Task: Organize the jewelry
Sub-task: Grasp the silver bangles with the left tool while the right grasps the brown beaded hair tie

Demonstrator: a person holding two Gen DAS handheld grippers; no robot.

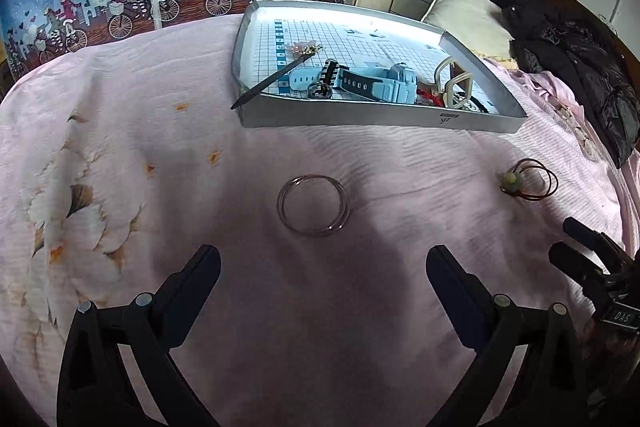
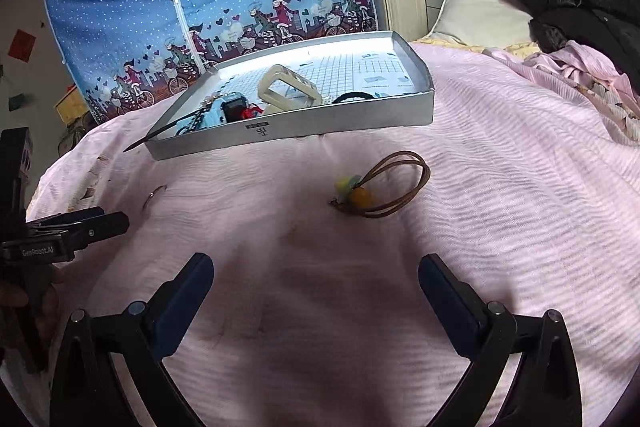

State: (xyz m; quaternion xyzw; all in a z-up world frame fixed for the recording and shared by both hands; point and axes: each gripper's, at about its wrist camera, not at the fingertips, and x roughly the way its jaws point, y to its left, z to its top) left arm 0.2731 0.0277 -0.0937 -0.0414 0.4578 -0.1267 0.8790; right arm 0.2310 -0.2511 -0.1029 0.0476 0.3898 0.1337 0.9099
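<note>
With a pale blue watch (image 1: 376, 83) and other pieces already laid in the shallow silver tray (image 1: 360, 115), thin metal bangles (image 1: 313, 205) and a brown beaded cord bracelet (image 2: 384, 187) are left on the pink bedspread (image 1: 200, 155), both the left gripper (image 1: 323, 267) and the right gripper (image 2: 316, 275) being held spread wide and empty.

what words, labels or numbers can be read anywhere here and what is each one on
"GenRobot.AI": on the body of the left tool, seen from the right wrist view.
"DAS": on a small plate on the right tool, seen from the left wrist view.
Small dark mark on the silver tray front wall: too blurred to read.
Printed grid inside the tray: too small to read.
</note>
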